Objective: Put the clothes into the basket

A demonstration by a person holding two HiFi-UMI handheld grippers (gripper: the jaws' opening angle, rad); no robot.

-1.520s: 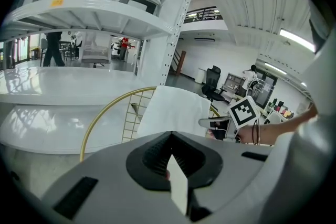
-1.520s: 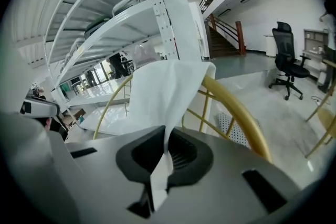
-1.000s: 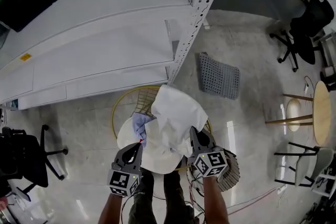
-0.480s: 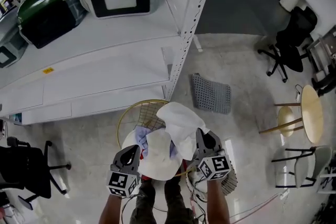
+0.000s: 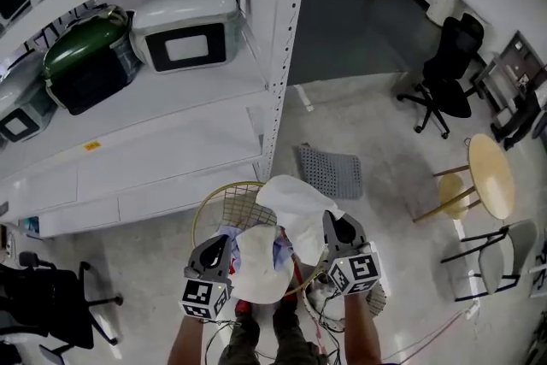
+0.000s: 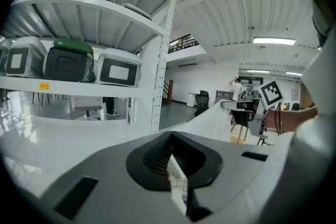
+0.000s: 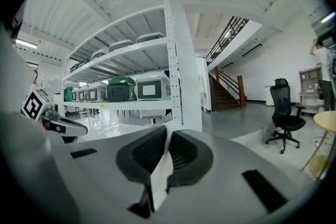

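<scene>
In the head view I hold a bundle of clothes [image 5: 291, 209], mostly white with a pale blue piece, lifted over a round gold wire basket [image 5: 211, 203] on the floor. My left gripper [image 5: 220, 246] grips the bundle's left side and my right gripper [image 5: 332, 227] its right side. The left gripper view shows the left gripper [image 6: 171, 155] pinching a checked fabric edge [image 6: 177, 178] between its jaws. In the right gripper view, the right gripper [image 7: 167, 147] is clamped on a white fold [image 7: 159, 178]. The clothes hide much of the basket's inside.
A white shelf rack [image 5: 282, 55] stands ahead with a green bin [image 5: 85, 55] and a white bin [image 5: 184, 26]. A grey mat [image 5: 329, 171] lies right of the basket. An office chair [image 5: 449, 73], a round wooden stool [image 5: 487, 175] and another chair [image 5: 34, 312] stand around.
Both grippers have risen with the clothes still gripped. The bundle has bunched closer between them, and the view has tipped up to show more of the shelves.
</scene>
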